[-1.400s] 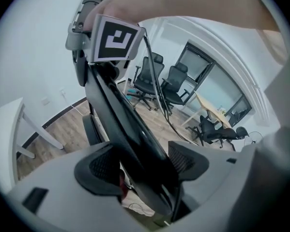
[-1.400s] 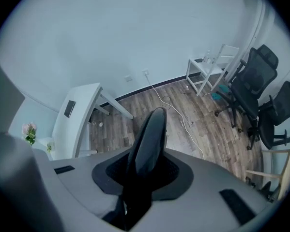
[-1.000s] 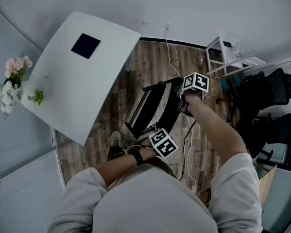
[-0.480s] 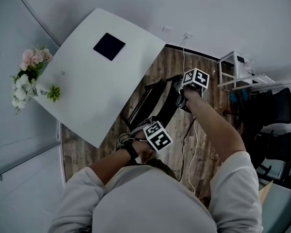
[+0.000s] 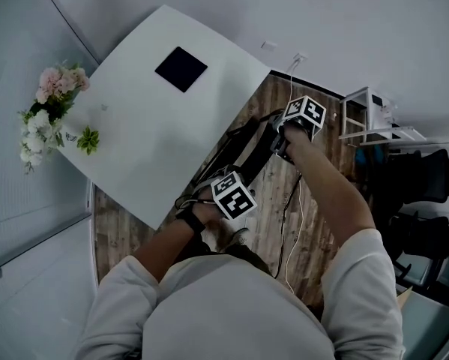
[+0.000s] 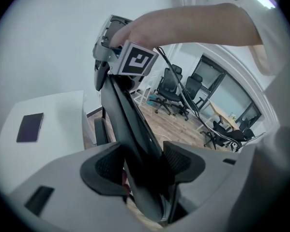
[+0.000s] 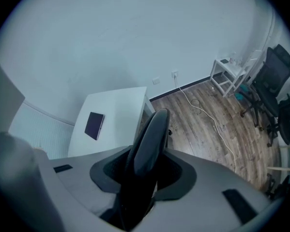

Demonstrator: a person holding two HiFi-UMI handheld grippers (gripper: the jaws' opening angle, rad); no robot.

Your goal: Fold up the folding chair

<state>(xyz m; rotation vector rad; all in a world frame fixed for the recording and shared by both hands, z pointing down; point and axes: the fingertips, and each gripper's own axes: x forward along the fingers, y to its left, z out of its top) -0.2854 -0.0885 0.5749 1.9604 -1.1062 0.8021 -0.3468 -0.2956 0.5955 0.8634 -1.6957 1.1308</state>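
The black folding chair (image 5: 248, 150), closed up nearly flat, is held tilted over the wood floor (image 5: 115, 231) just beside the white table (image 5: 134, 133), along the table edge that faces away from the flowers (image 5: 50, 100). The left gripper (image 6: 144, 164), at the chair end farther from the table's dark tablet (image 5: 181, 69), has just been closing its jaws and grips the chair's flat black panel. The right gripper (image 7: 144, 170), at the chair end nearer that tablet, holds the chair's rounded edge between its pads, its jaws having just opened somewhat.
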